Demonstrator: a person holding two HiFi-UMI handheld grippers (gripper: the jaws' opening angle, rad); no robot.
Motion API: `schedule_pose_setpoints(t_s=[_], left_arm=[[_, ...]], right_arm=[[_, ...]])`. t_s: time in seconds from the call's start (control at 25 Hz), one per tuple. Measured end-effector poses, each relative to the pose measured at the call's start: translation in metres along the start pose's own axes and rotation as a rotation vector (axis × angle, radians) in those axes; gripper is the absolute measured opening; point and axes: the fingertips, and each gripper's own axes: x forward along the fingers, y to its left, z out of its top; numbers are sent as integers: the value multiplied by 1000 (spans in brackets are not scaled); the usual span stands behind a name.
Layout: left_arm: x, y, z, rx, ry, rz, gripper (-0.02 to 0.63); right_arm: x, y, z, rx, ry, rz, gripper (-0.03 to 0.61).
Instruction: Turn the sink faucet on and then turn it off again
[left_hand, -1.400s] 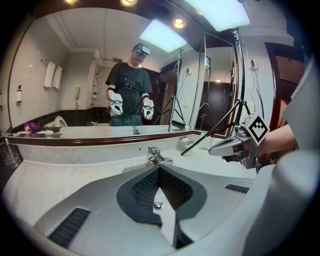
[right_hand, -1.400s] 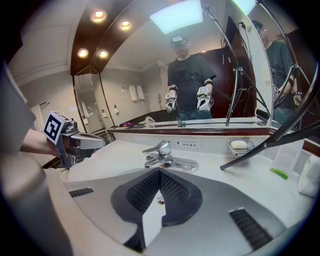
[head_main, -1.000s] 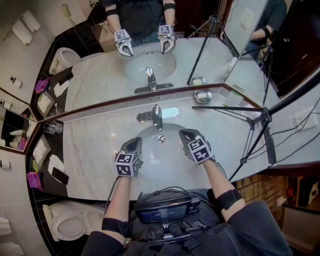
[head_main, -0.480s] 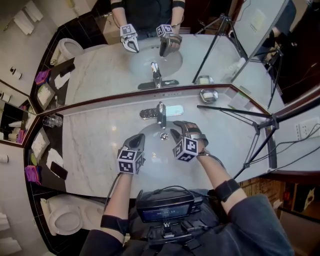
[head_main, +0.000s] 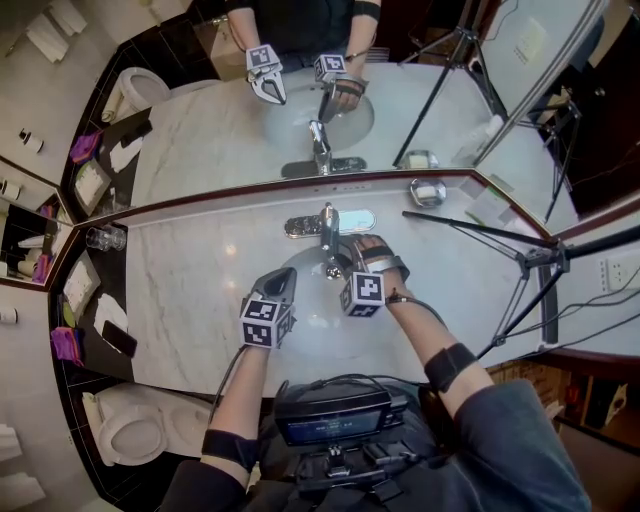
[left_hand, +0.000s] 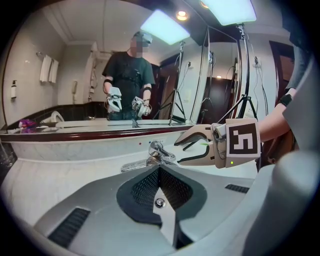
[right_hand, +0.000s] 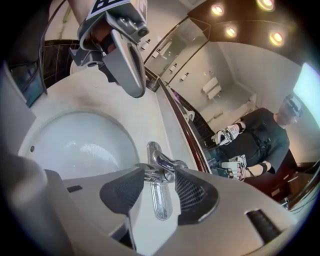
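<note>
Your right gripper (head_main: 346, 258) has its jaws spread, and they have just been opening. The polished chrome single-lever faucet (right_hand: 162, 165) shows between them, with neither pad pressing on it. That faucet stands at the middle of the back edge of the pale marble worktop (head_main: 200, 290), behind the white oval sink basin (head_main: 310, 320). Your left gripper (left_hand: 159, 172), jaws pressed together and empty, hovers over the basin's front-left.
</note>
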Motion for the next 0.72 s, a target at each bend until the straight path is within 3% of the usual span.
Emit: schedule_pose_setpoints(t_s=[0.4,0.56,0.72], left_arm=[[6,3,3,5,14,-1,0],[4,2,1,2,15,0,0],[3,2,-4,2,22,4,0]], right_arm=[[36,2,8,-129,25,29,216],[37,-4,14,-130,27,19,224],[32,-9,18,-93,15,16,179]])
